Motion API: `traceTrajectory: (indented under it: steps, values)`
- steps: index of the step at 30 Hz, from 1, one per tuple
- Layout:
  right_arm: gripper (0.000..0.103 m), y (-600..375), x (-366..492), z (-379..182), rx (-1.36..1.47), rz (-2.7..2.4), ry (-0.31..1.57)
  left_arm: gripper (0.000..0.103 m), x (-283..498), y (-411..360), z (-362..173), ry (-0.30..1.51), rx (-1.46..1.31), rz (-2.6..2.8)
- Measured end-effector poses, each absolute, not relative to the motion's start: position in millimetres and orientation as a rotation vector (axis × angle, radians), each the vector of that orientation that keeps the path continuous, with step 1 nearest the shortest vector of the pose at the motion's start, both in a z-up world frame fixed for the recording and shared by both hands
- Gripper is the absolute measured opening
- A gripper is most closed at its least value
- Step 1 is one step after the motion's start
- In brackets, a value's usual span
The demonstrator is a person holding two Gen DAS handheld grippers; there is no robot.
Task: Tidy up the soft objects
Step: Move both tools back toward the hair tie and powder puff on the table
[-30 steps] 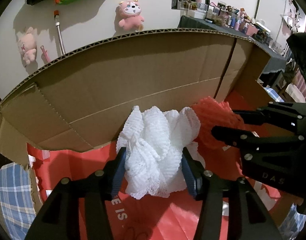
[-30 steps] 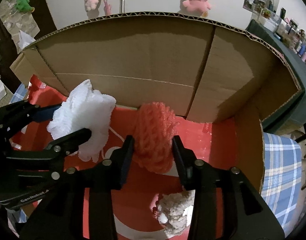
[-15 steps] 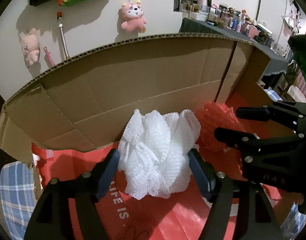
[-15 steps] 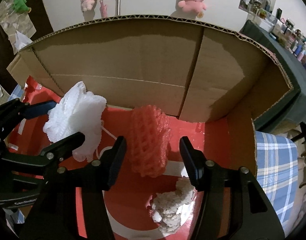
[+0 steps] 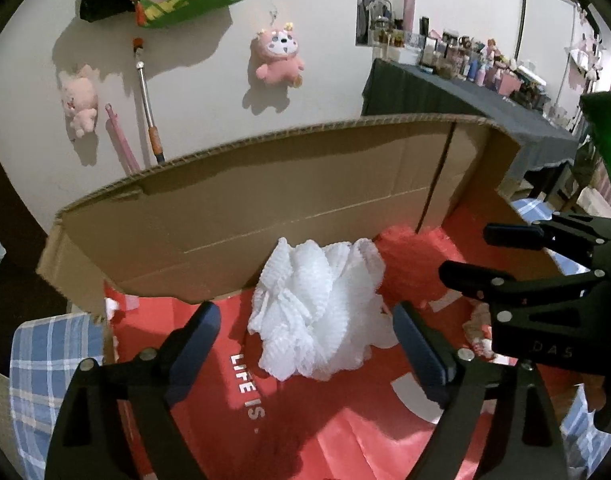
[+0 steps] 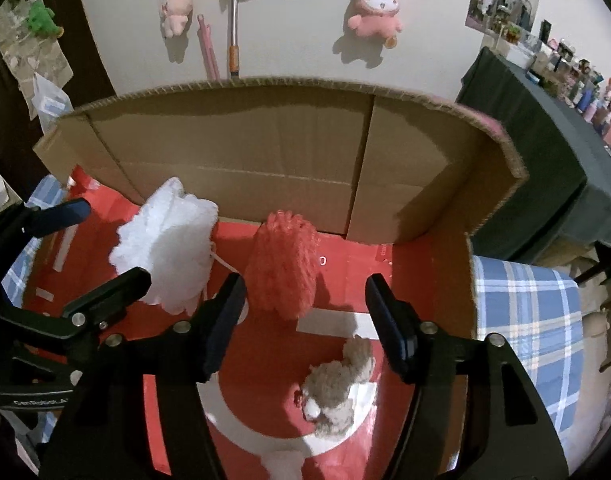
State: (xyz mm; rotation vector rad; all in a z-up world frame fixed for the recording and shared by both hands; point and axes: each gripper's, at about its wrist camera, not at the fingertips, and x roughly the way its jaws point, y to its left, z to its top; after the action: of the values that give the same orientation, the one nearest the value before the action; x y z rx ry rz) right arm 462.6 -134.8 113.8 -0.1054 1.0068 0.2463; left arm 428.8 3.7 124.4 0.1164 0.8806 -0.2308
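Observation:
A white mesh bath pouf (image 5: pixel 317 308) lies on the red floor of a cardboard box (image 5: pixel 265 208), against its far wall. My left gripper (image 5: pixel 305 318) straddles the pouf; its jaws are opening and the pads stand clear of it. To the right rests a red mesh pouf (image 6: pixel 283 264). My right gripper (image 6: pixel 305 286) hangs just before and above the red pouf, jaws opening, pads off it. In the right wrist view the white pouf (image 6: pixel 169 248) and left gripper (image 6: pixel 105 244) are at the left. In the left wrist view the red pouf (image 5: pixel 409 264) and right gripper (image 5: pixel 477 256) are at the right.
A small beige plush toy (image 6: pixel 337 384) lies on the box floor under my right gripper. Tall cardboard walls (image 6: pixel 245 168) close off the back and right. Blue plaid cloth (image 6: pixel 525 320) lies outside the box. Plush toys (image 6: pixel 375 8) hang on the wall behind.
Both grippers have opened and let go of their poufs, the left off the white one, the right off the red one. Both have drawn back and up a little; the poufs stay put.

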Motion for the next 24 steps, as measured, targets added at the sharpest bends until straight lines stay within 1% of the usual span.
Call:
traceTrajectory:
  steps: [5, 7, 10, 17, 21, 24]
  values:
    - [0.064, -138.9, 443.7, 136.9, -0.095, 0.236, 0.970, 0.091, 407.8, 8.8, 148.7, 0.829, 0.095, -0.213]
    - [0.065, -141.2, 434.5, 147.1, -0.088, 0.235, 0.954, 0.097, 398.3, 11.0, 158.4, 0.807, 0.085, -0.208]
    - [0.070, -145.3, 414.5, 166.0, -0.080, 0.233, 0.918, 0.098, 379.5, 13.0, 176.8, 0.761, 0.079, -0.200]
    - [0.070, -152.6, 366.0, 205.6, -0.069, 0.239, 0.831, 0.102, 325.9, 15.5, 215.5, 0.666, 0.059, -0.194]
    - [0.076, -154.5, 329.1, 227.8, -0.085, 0.250, 0.765, 0.103, 288.9, 19.1, 234.2, 0.606, 0.035, -0.202]
    - [0.076, -153.6, 300.9, 240.4, -0.110, 0.252, 0.714, 0.103, 264.7, 22.7, 243.9, 0.572, 0.013, -0.206]
